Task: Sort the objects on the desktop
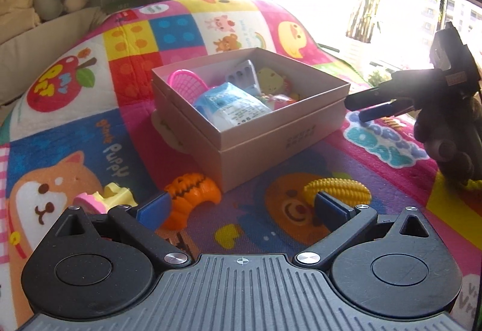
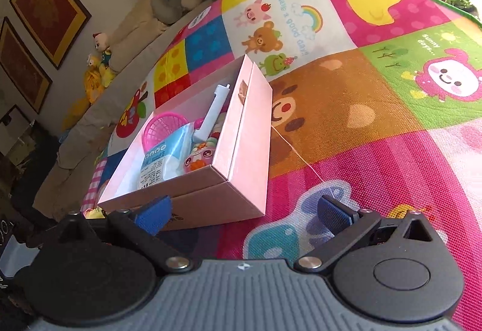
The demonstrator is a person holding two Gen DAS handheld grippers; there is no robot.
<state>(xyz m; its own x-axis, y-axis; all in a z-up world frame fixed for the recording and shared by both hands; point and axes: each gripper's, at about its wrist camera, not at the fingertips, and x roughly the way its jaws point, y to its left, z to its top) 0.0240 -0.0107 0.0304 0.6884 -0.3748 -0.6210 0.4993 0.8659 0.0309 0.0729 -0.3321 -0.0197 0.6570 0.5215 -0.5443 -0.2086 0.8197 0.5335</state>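
pumpkin toy (image 1: pixel 192 197) on mat at 11 o'clock of left gripper (image 1: pixel 241 206), just beside its left pad; jaws spread, empty. corn toy (image 1: pixel 337 195) at 1 o'clock. right gripper (image 2: pixel 242 210) spread, empty, farther off beside box (image 1: pixel 271 138).

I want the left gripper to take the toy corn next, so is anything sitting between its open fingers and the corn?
Nothing visible blocks it. The left gripper is open, and the toy corn lies on the mat just ahead of its right finger. The orange pumpkin sits off by the other finger, clear of that path.
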